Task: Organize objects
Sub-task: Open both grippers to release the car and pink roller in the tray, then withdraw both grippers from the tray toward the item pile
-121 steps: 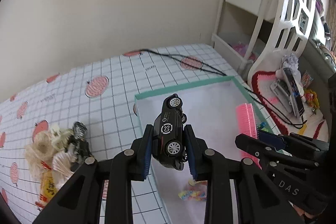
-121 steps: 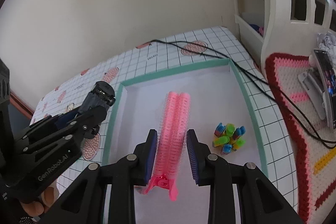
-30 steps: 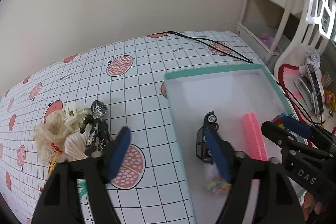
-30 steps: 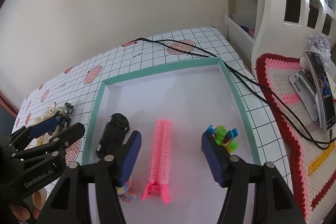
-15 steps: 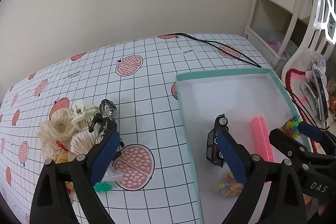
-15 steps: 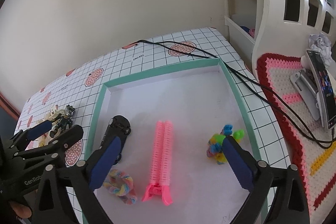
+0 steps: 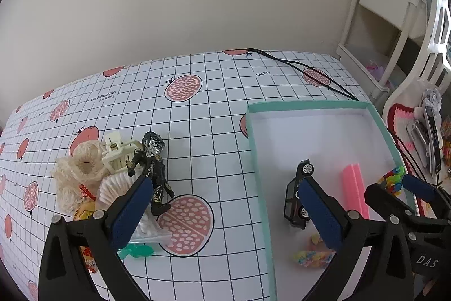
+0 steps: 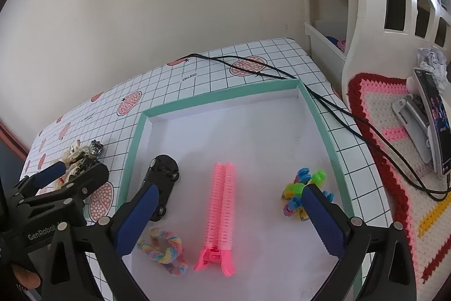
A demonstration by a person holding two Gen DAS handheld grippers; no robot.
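A teal-rimmed white tray (image 8: 225, 95) holds a black toy car (image 8: 163, 177), a pink hair clip (image 8: 222, 212), a pastel scrunchie (image 8: 163, 247) and a cluster of small coloured clips (image 8: 300, 192). My right gripper (image 8: 229, 191) hovers above the tray, open and holding nothing. My left gripper (image 7: 224, 188) is open too, straddling the tray's left rim (image 7: 253, 148). Left of the tray lies a pile: a dark toy figure (image 7: 153, 168), a cream scrunchie (image 7: 81, 168), a white claw clip (image 7: 115, 151) and a white paper cup (image 7: 112, 188).
A black cable (image 8: 324, 100) runs past the tray's far right corner. On the right, a phone on a stand (image 8: 434, 120) sits on a crochet mat (image 8: 394, 137). A white shelf unit (image 8: 380, 4) rises behind it. The pomegranate-print cloth (image 7: 183, 86) covers the table.
Both grippers have let go: the car and the pink clip now lie in the tray. Both have opened wide and pulled back, and the left view has shifted left toward the pile.
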